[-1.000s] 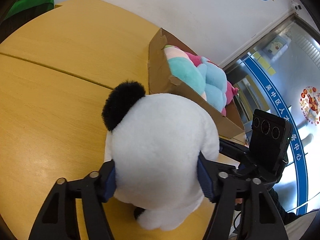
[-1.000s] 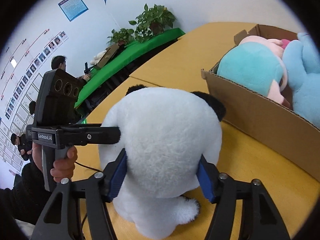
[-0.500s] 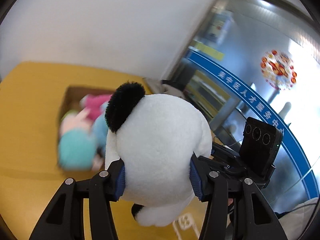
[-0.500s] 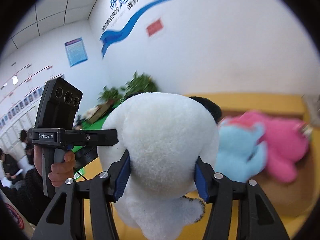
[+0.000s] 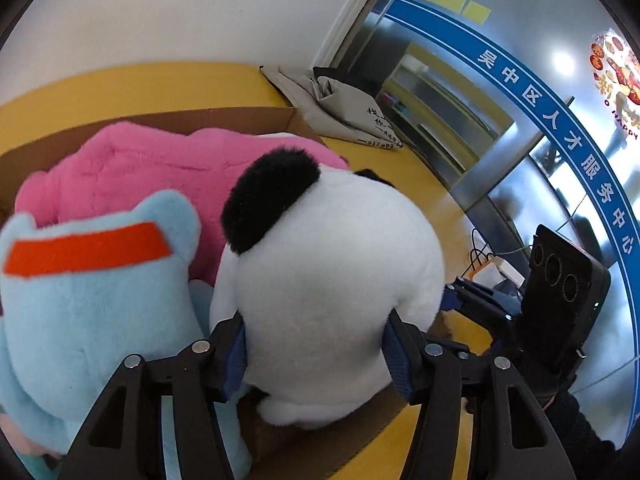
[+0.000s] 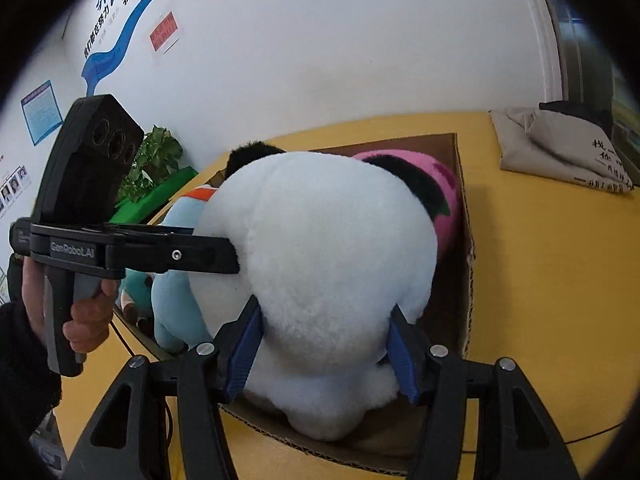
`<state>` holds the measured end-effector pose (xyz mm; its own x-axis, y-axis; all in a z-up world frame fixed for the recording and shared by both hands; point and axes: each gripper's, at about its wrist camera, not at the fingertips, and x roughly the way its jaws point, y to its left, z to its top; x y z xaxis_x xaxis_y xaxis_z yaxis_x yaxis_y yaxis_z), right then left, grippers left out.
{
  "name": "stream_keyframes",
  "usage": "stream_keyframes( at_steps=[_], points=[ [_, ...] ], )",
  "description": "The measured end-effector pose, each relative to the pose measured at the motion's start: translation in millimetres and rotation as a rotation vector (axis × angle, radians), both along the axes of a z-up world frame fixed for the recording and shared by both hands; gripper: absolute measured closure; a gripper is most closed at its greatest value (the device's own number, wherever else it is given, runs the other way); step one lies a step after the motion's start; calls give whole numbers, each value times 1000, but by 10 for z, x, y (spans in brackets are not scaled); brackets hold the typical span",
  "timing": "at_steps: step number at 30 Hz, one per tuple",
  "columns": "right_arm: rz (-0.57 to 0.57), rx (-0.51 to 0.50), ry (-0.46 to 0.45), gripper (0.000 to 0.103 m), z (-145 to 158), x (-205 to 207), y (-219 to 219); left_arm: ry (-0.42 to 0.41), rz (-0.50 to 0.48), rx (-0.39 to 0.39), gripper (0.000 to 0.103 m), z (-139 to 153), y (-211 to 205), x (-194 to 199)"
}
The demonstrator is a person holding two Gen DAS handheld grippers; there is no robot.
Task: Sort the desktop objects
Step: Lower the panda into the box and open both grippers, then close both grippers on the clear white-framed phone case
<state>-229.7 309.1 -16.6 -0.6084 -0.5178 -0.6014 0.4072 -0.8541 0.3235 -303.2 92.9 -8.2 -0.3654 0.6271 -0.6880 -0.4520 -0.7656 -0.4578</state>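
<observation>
Panda-like white plush toy with black ears hangs over the open brown cardboard box, beside a pink plush toy and a light blue plush toy with an orange band. The left gripper and right gripper both angle downward, jaws partly open and pressed into the panda's sides; the left's jaws have just widened slightly. A hand grips the left handle.
</observation>
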Motion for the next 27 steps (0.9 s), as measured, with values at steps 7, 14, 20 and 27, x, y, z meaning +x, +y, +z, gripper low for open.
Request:
stream_keyframes(
  at_steps=[7, 14, 20, 27],
  points=[
    [-37, 9, 101, 44, 542, 106, 147, 9, 7, -16, 30, 134, -71, 147],
    [-67, 89, 21, 49, 631, -422, -176, 109, 31, -52, 31, 365, -150, 490],
    [-89, 189, -62, 49, 215, -525, -385, 149, 64, -137, 31, 350, -382, 964],
    [-125, 95, 35, 27, 678, -1, -122, 125, 69, -157, 7, 209, -583, 1830]
  ],
)
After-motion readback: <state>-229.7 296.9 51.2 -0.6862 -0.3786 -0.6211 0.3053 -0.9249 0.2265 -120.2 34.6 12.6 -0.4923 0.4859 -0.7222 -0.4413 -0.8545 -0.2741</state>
